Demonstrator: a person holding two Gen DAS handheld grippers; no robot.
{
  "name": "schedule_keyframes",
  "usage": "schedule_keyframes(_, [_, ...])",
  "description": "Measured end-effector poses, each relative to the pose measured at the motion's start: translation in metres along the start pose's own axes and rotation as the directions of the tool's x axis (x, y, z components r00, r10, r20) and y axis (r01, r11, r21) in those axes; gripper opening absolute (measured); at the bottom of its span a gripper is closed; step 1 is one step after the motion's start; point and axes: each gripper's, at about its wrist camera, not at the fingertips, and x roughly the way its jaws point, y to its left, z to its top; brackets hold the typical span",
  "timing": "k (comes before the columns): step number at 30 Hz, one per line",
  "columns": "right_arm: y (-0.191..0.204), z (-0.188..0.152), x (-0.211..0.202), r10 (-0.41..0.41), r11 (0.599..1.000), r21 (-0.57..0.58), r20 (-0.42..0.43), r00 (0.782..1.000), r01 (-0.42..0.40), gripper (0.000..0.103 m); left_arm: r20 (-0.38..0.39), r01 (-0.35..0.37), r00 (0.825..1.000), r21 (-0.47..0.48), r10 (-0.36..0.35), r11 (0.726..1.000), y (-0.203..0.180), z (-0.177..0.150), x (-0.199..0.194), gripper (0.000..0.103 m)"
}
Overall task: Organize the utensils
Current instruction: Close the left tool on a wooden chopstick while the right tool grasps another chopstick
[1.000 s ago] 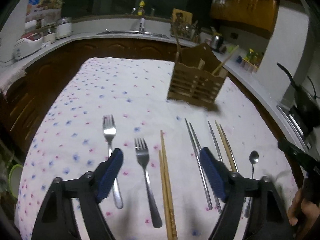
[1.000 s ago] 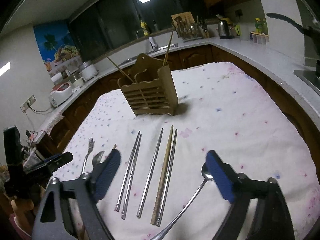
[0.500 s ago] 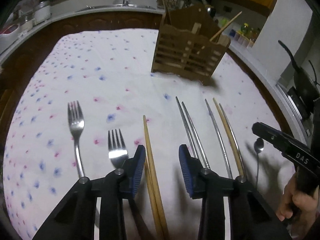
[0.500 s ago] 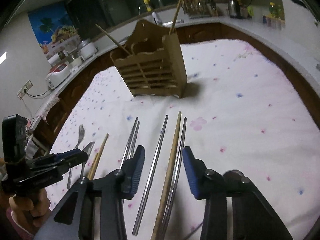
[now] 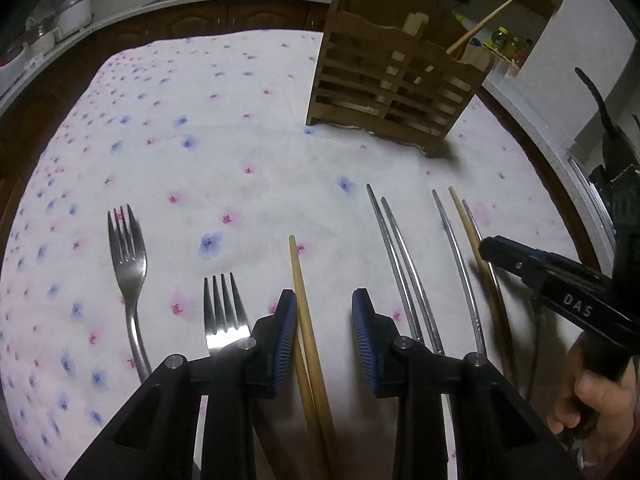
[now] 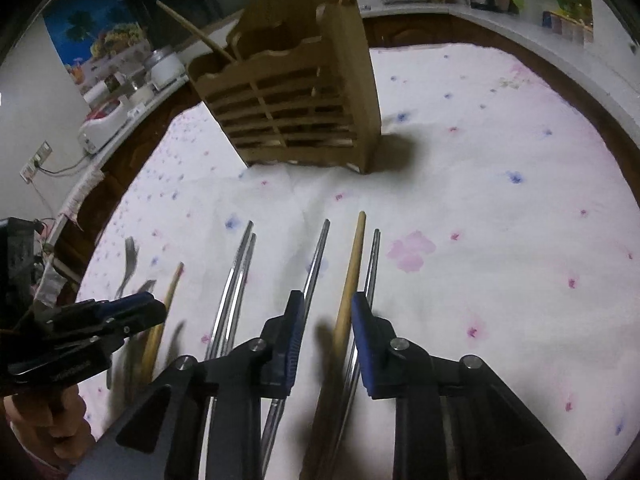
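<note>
Honestly, both grabs look chancy. On the cloth-covered worktop (image 5: 240, 152), the left gripper (image 5: 324, 340) is closing, narrow, around the paired wooden chopsticks (image 5: 304, 320); one may roll free. Further right, the right gripper (image 6: 326, 340) is closing on a single wooden chopstick (image 6: 352, 268), metal chopsticks (image 6: 372, 264) just beside it, likely snagged.

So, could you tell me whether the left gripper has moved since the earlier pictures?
Yes. The left gripper has come forward and down toward the wooden utensil holder, its jaws closing around the wooden chopsticks.
</note>
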Motion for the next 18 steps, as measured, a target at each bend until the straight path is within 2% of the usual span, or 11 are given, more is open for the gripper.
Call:
schedule_keyframes(5, [0.000, 0.003, 0.014, -0.011, 1.000, -0.003, -0.039, 0.999, 0.011, 0.020, -0.037, -0.006, 0.999, 0.003, 0.007, 1.000, 0.002, 0.003, 0.016, 0.028])
schedule_keyframes(9, [-0.002, 0.007, 0.018, -0.013, 1.000, -0.004, -0.038, 0.999, 0.013, 0.017, -0.050, -0.008, 0.999, 0.024, 0.009, 1.000, 0.000, 0.006, 0.022, 0.026])
schedule_keyframes(11, [-0.002, 0.009, 0.019, -0.012, 1.000, -0.002, -0.040, 0.999, 0.012, 0.017, -0.058, -0.018, 0.998, 0.046, 0.021, 0.999, -0.003, 0.010, 0.025, 0.022])
schedule_keyframes(15, [-0.001, 0.011, 0.022, -0.019, 1.000, -0.014, -0.044, 0.999, 0.018, 0.017, -0.070, -0.031, 0.997, 0.073, 0.036, 0.997, -0.004, 0.016, 0.032, 0.007])
schedule_keyframes(18, [0.003, 0.011, 0.024, -0.035, 0.999, -0.040, -0.042, 0.998, 0.034, 0.017, -0.073, -0.023, 0.997, 0.080, 0.029, 0.997, -0.004, 0.019, 0.034, 0.006])
